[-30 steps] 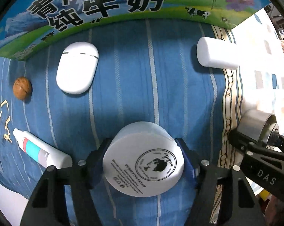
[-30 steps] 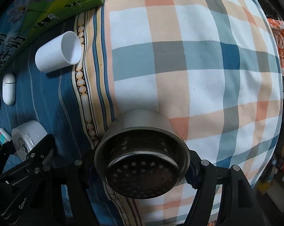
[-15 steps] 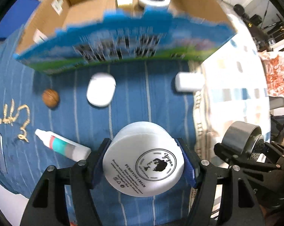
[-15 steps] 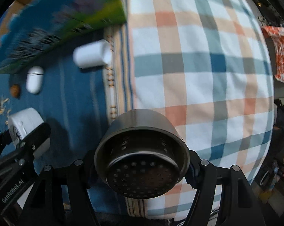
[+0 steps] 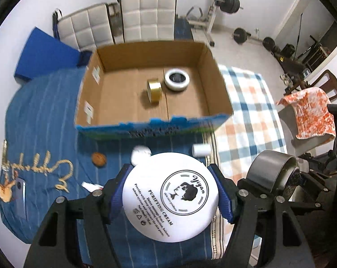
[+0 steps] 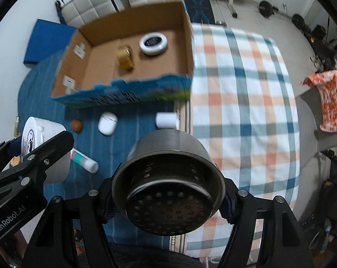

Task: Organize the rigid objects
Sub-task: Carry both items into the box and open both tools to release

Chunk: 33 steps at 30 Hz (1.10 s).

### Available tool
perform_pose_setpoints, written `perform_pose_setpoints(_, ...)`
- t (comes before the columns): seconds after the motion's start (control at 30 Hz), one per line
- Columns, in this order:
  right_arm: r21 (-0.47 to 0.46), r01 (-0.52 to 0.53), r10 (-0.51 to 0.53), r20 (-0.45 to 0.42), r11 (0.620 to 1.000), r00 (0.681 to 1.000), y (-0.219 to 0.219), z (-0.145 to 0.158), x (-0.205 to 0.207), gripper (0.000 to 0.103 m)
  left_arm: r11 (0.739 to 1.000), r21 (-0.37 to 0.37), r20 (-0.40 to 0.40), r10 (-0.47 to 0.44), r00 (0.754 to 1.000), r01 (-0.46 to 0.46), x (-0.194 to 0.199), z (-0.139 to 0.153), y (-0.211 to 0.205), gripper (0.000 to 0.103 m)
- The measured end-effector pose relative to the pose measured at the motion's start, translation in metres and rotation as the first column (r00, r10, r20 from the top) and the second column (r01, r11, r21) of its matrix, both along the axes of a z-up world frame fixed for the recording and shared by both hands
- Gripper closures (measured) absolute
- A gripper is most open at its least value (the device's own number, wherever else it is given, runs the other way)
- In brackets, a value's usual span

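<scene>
My left gripper (image 5: 170, 197) clamps the round white cream jar (image 5: 170, 203); my right gripper (image 6: 168, 201) clamps the perforated steel cup (image 6: 168, 189). I'd clear the open cardboard box (image 5: 215, 84)'s near wall, then release apart from the tape rolls.

White walls, padded chairs (image 5: 144, 17), seemingly barbell rack (image 5: 222, 0)

Your way into the cardboard box (image 5: 204, 84) is open from above. Its near-left floor lies bare; a gold tape roll (image 5: 154, 90) and white tape roll (image 5: 177, 80) stand toward the far-right corner, near each other.
</scene>
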State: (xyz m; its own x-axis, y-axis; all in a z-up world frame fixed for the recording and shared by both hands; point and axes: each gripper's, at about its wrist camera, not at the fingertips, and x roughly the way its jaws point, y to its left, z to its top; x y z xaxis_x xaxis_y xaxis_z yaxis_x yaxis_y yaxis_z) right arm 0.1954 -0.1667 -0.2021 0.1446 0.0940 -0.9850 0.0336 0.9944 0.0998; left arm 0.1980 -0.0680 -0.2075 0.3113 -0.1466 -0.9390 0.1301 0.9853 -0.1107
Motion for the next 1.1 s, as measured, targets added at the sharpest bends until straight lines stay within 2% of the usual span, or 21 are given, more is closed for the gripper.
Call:
perform_pose_setpoints(0.27, -0.006, -0.006, 0.006, 0.076, 1.0, 0.997, 0.001, 0.036, 0.005, 0.03, 0.999, -0.009, 0.068, 0.032, 0.997, -0.032, -0.002, 0.033, 0.018, 0.037)
perform_pose_setpoints(0.73, 0.04, -0.028, 0.023, 0.12, 0.999, 0.992, 0.012, 0.056, 0.009, 0.03, 0.997, -0.036, 0.089, 0.067, 0.994, -0.064, 0.003, 0.051, 0.038, 0.037)
perform_pose_setpoints(0.9, 0.053, -0.037, 0.03, 0.124, 0.998, 0.992, 0.015, 0.056, 0.027, 0.03, 0.995, -0.052, 0.081, 0.084, 0.993, -0.08, 0.025, 0.052, 0.047, 0.037)
perform_pose_setpoints(1.1, 0.044, -0.037, 0.032, 0.12, 0.998, 0.992, 0.017, 0.039, 0.076, 0.03, 0.993, -0.046, 0.056, 0.109, 0.992, -0.107, 0.074, 0.034, 0.06, 0.037)
